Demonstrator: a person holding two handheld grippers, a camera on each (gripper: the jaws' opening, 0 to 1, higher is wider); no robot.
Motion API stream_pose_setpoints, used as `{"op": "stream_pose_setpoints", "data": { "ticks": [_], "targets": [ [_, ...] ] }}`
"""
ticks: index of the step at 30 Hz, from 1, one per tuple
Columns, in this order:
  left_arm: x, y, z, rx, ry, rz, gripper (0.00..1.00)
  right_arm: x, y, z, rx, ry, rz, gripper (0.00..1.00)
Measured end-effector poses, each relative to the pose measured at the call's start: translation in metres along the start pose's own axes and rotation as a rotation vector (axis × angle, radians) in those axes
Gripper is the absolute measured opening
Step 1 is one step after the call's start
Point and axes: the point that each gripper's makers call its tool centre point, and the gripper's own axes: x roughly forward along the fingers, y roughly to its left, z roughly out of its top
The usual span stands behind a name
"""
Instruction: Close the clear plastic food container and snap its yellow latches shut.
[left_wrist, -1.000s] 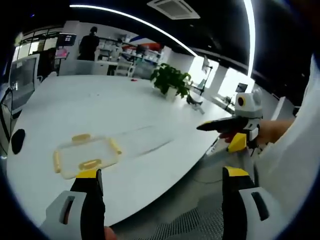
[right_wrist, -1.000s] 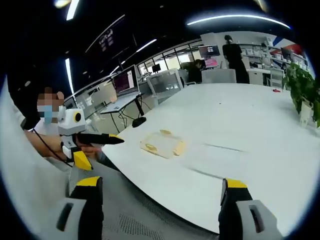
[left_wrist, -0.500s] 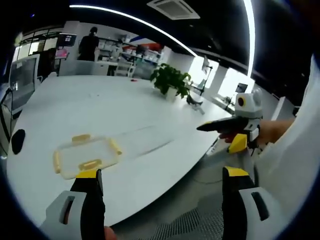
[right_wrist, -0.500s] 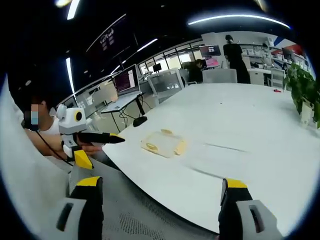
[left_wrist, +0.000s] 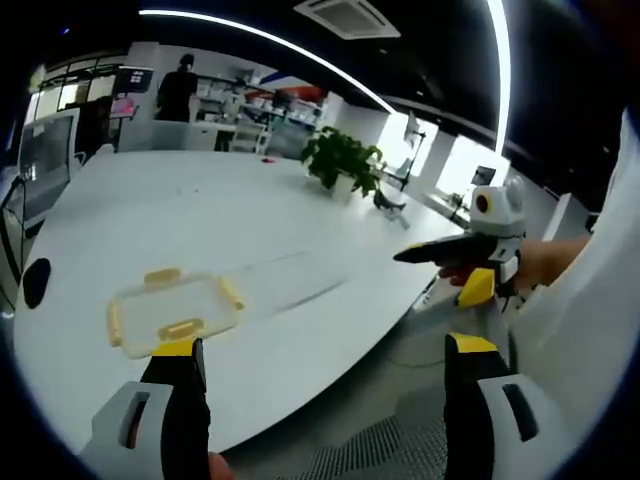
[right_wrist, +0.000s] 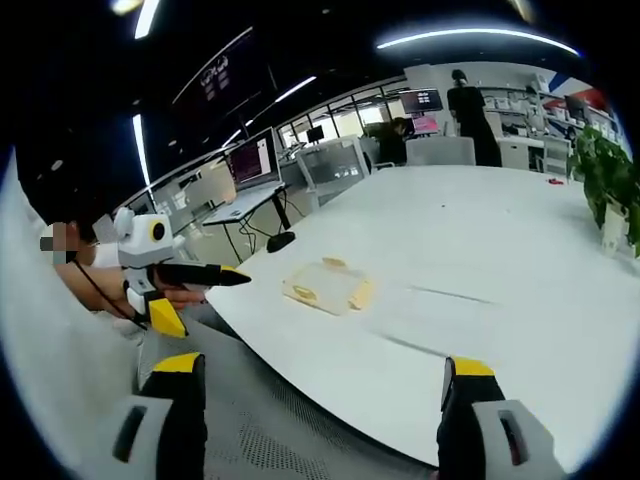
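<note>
A clear plastic food container (left_wrist: 172, 312) with yellow latches lies flat on the white table (left_wrist: 210, 220), near its front edge. My left gripper (left_wrist: 320, 350) is open and held off the table, its left jaw just in front of the container. In the right gripper view the container (right_wrist: 325, 287) lies further off on the table (right_wrist: 480, 270). My right gripper (right_wrist: 315, 375) is open, well short of it. The other gripper (left_wrist: 470, 255) enters the left gripper view from the right, and the other gripper (right_wrist: 170, 275) enters the right gripper view from the left.
A potted plant (left_wrist: 340, 165) stands at the table's far side, with a small dark object (left_wrist: 390, 203) beside it. A person (left_wrist: 178, 88) stands behind the table by desks and monitors (right_wrist: 250, 160). Grey floor (left_wrist: 370, 440) lies below the table edge.
</note>
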Motion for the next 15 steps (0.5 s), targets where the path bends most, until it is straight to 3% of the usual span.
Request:
{"op": "stream_pose_setpoints", "data": {
  "ticks": [15],
  "targets": [
    [-0.0005,0.0,0.001,-0.008,-0.009,0.001,0.99,0.0004,0.0005,-0.0003,0.002,0.001,0.004,0.99]
  ]
}}
